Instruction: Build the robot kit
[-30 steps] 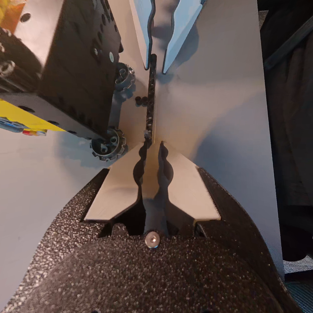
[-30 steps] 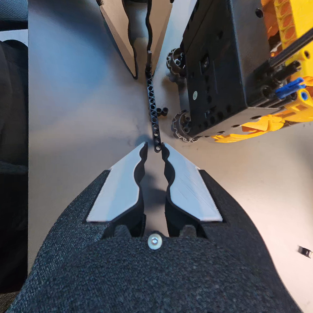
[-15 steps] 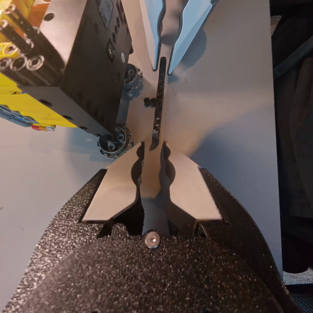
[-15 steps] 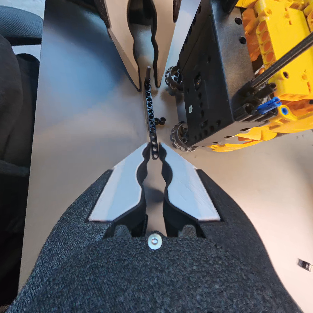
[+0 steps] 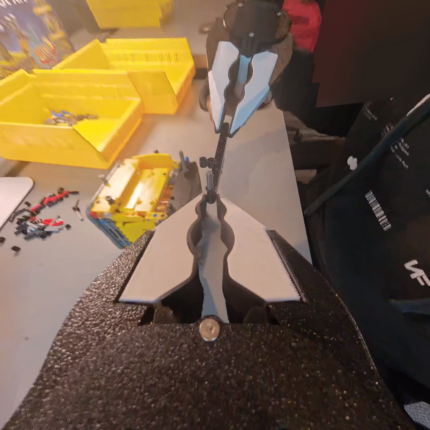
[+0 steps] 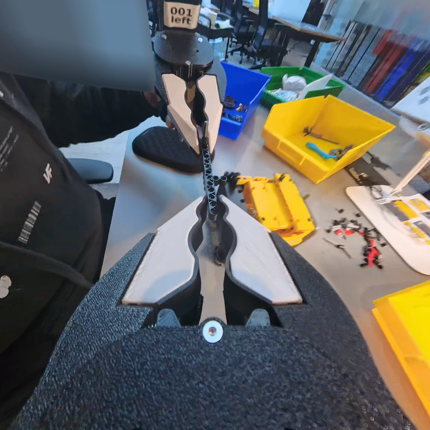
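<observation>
A long black perforated beam (image 5: pixel 220 153) hangs in the air between my two grippers, above the grey table (image 5: pixel 69 267). A short black connector (image 5: pixel 206 160) sticks out of its side. My left gripper (image 5: pixel 210 197) is shut on one end of the beam, where a small black pin stands. My right gripper (image 6: pixel 211 206) is shut on the other end. Each gripper faces the other: the right gripper (image 5: pixel 224 130) shows in the left wrist view, the left gripper (image 6: pixel 204 142) in the right wrist view, with the beam (image 6: pixel 209 176) running between them.
A yellow and black brick model (image 5: pixel 139 193) (image 6: pixel 277 204) lies on the table below the beam. Loose black and red pieces (image 6: pixel 358 237) lie beside it. Yellow bins (image 5: pixel 69 130) (image 6: pixel 325 135), a blue bin (image 6: pixel 244 93) and a green bin (image 6: pixel 302 76) stand behind. A person in black (image 6: pixel 46 209) sits close. The gap from one gripper's tips to the other's is roughly 8 cm.
The beam has been lifted off the table and away from the model. My right gripper, open around the beam's end before, has closed on it. Both views have tilted up.
</observation>
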Motion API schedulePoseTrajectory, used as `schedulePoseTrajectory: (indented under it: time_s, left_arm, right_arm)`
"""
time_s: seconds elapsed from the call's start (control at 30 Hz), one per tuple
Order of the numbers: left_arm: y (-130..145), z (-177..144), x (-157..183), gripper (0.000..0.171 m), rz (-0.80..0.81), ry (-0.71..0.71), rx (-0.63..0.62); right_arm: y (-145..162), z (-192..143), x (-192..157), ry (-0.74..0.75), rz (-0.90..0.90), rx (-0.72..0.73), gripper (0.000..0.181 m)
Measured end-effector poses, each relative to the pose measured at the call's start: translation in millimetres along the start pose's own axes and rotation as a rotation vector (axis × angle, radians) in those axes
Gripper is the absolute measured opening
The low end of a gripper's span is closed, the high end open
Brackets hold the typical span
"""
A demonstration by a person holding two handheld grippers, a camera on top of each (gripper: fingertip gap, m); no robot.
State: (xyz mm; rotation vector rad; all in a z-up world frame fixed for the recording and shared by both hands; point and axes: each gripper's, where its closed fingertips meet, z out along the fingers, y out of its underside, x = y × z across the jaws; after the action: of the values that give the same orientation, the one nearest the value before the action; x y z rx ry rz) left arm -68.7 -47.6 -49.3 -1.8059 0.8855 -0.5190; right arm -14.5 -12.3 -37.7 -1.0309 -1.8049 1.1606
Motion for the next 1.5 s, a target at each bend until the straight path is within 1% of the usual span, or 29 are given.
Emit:
schedulePoseTrajectory:
  time_s: [0.07, 0.1, 0.2, 0.3, 0.47, 0.63, 0.73, 0.8, 0.97, 1.03, 1.1, 1.33, 1.37, 1.5]
  left_arm:
    - [-12.7, -2.3, -14.8, 0.006, 0.0, -0.026, 0.02]
    - [-14.9, -1.9, -21.4, 0.006, 0.0, -0.031, 0.013]
    - [-12.5, 2.1, -35.5, 0.005, -0.005, -0.026, -0.016]
    - [-3.7, 7.0, -41.0, 0.005, -0.019, -0.015, -0.038]
    - [3.9, 8.8, -44.6, 0.004, -0.02, -0.03, -0.038]
    - [1.4, 9.0, -42.6, 0.004, 0.007, -0.025, -0.01]
    - [1.2, 8.6, -41.0, 0.004, 0.028, -0.022, 0.001]
    - [1.3, 8.1, -40.4, 0.004, 0.044, -0.03, 0.004]
    - [1.3, 10.3, -36.7, 0.005, 0.063, -0.023, 0.001]
    - [1.5, 11.3, -37.5, 0.004, 0.063, -0.026, 0.0]
    - [0.7, 11.5, -37.7, 0.004, 0.057, -0.02, 0.008]
    - [2.6, 10.1, -42.1, 0.005, 0.029, -0.024, 0.018]
    - [3.1, 10.1, -43.0, 0.005, 0.019, -0.024, 0.021]
    - [3.9, 9.8, -45.3, 0.005, -0.002, -0.018, 0.035]
  right_arm:
    - [-13.7, -3.8, 15.6, 0.029, -0.006, 0.017, 0.008]
    - [-15.2, -3.9, 23.2, 0.04, -0.001, 0.009, 0.008]
    - [-7.4, -0.2, 40.6, 0.056, 0.015, -0.029, 0.009]
    - [2.4, 2.3, 45.3, 0.048, 0.053, -0.029, 0.008]
    - [14.6, 1.5, 44.8, 0.044, 0.074, -0.006, 0.007]
    - [13.9, 0.0, 45.9, 0.041, 0.077, 0.038, 0.008]
    - [9.0, -4.8, 47.6, 0.049, 0.057, 0.079, 0.016]
    - [6.0, -8.6, 47.1, 0.042, 0.049, 0.109, 0.018]
    - [11.9, -6.0, 46.5, 0.029, 0.06, 0.116, 0.018]
    - [13.9, -2.6, 44.7, 0.017, 0.063, 0.117, 0.016]
    - [14.3, 0.0, 44.1, 0.015, 0.06, 0.123, 0.008]
    - [11.3, 3.0, 47.4, 0.008, 0.08, 0.146, 0.005]
    - [11.7, 3.4, 48.1, 0.01, 0.079, 0.144, 0.0]
    - [11.4, 5.1, 48.0, -0.006, 0.086, 0.155, 0.0]
